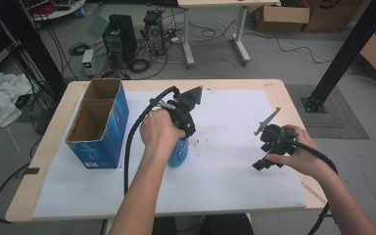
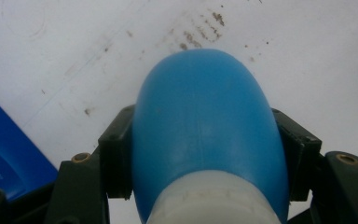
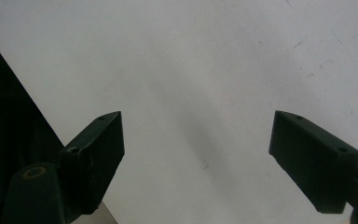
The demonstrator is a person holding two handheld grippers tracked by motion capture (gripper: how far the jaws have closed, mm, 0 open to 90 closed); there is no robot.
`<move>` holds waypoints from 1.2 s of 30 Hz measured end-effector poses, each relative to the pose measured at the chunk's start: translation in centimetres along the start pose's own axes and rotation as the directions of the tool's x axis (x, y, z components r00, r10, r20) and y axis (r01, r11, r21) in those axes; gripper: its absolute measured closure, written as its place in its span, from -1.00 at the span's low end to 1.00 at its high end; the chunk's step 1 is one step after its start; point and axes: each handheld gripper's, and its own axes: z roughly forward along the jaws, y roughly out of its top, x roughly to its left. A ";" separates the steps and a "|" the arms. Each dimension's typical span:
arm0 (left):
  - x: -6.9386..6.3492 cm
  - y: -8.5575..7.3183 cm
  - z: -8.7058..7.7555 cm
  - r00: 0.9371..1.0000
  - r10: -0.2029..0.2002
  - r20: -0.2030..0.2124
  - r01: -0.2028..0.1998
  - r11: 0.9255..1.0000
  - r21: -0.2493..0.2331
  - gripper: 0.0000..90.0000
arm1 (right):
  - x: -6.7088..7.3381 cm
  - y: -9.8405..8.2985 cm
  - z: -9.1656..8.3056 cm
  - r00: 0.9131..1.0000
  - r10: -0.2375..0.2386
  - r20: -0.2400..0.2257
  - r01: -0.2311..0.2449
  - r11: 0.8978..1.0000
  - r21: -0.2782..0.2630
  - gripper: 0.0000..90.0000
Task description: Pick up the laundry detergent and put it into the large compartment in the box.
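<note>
Clamping a blue bottle (image 2: 205,130) between two black jaws, right up against the lens of the left gripper view: pads pressing on both flanks of the blue body, a whitish band at the end nearest the camera, the rounded far end pointing out over white paper (image 2: 284,56) flecked with brown specks. Showing at the left edge there, a corner of a blue box (image 2: 9,154).

Seen from the high view: left gripper (image 1: 180,147) pointing down at the sheet (image 1: 225,171), gripped by the left hand (image 1: 159,131), with the bottle (image 1: 178,154) peeking out blue just beneath the hand, near the middle of the table (image 1: 49,156) and just right of the open-topped box (image 1: 98,125) (two cardboard compartments, standing upright on the paper's left part). Touching the paper or hanging just above it: impossible to tell.

Resting well apart to the right, right gripper (image 1: 266,160) in the right hand (image 1: 293,149), low over the sheet. Gaping wide in the right gripper view (image 3: 196,158), jaws standing far apart with nothing but bare white paper between them.
</note>
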 end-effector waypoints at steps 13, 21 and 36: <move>2.6 -0.9 -6.7 0.998 -0.056 0.023 0.057 0.997 -0.047 -0.18 | -0.2 0.4 0.0 1.000 0.001 -0.003 0.000 1.000 0.003 -0.60; 5.4 -2.4 -11.0 0.990 -0.140 0.019 0.141 0.987 -0.071 -0.17 | -0.4 0.4 0.2 1.000 0.013 -0.007 -0.013 1.000 -0.001 -0.60; 12.9 -8.0 -16.8 0.941 -0.337 0.001 0.333 0.930 -0.155 -0.17 | -1.0 0.6 0.3 1.000 0.024 -0.008 -0.025 1.000 -0.008 -0.60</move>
